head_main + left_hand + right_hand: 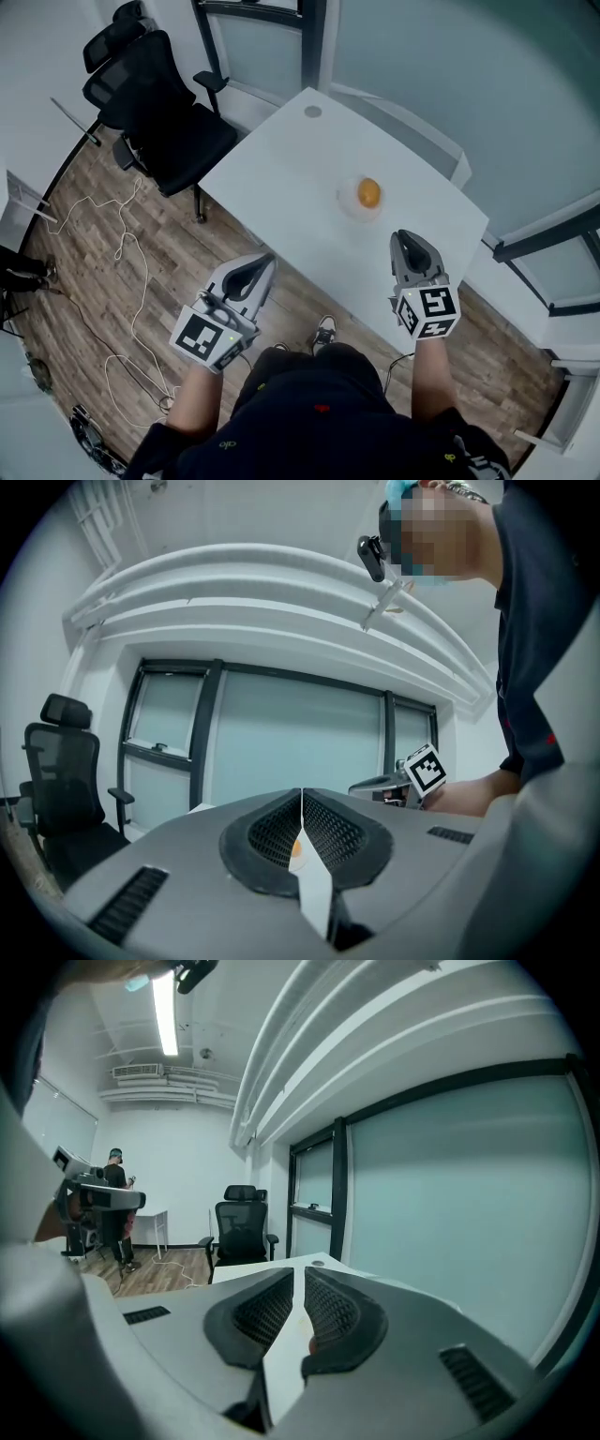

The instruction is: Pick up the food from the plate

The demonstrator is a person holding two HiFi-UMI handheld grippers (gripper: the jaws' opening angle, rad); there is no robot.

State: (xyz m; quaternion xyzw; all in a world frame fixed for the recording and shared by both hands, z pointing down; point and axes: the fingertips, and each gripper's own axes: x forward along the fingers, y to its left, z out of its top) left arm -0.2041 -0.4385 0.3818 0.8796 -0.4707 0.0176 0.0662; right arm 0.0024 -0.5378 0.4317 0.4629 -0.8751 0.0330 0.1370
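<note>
The left hand-held gripper (265, 262) and right hand-held gripper (406, 235), closed, face the food (369, 193).

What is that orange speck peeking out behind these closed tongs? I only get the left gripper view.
Observer: It is a round orange piece of food. The head view shows it lying on a pale round plate on the white table.
Visitor: Is anything touching it?
Observer: No. The right tongs point at it from the near side, clear of the plate.
Visitor: Are those tongs open?
Observer: The right gripper view shows their jaws together with nothing between them.
Visitor: Is anyone else around?
Observer: That same view shows a person standing at the room's far end.
</note>
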